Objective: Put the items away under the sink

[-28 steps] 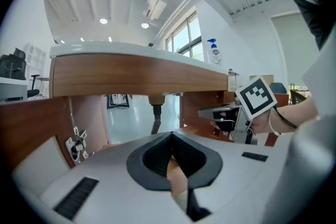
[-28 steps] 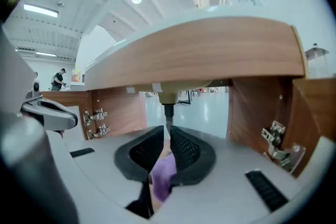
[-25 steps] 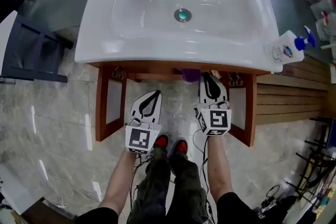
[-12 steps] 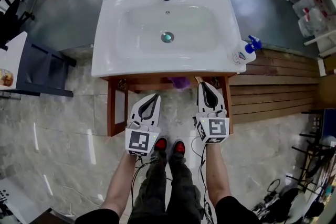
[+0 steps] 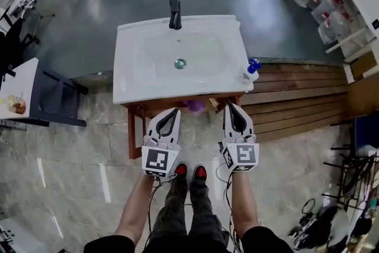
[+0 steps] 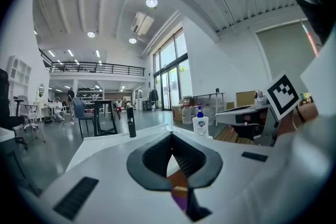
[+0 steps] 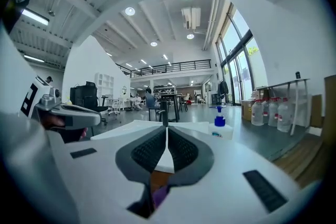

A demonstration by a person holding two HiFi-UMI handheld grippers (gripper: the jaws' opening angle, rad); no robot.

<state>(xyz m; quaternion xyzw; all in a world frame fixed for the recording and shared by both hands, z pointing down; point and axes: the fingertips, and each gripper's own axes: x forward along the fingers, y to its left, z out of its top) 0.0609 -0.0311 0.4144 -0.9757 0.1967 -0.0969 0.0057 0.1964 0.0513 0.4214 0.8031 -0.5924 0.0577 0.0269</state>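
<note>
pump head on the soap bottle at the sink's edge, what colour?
Blue pump on a white soap bottle; the right gripper view shows it best.

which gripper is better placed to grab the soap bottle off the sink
Probably right: the soap bottle stands at the right front corner of the sink, nearer the right gripper than the left gripper. Both jaws are shut, empty.

Marble floor (image 5: 71, 175) gleams — tall windows (image 6: 169, 80), ceiling lights (image 6: 151, 2).

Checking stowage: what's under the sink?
A purple item shows below the sink's front edge, inside the wooden frame. The sink covers everything further back.
</note>
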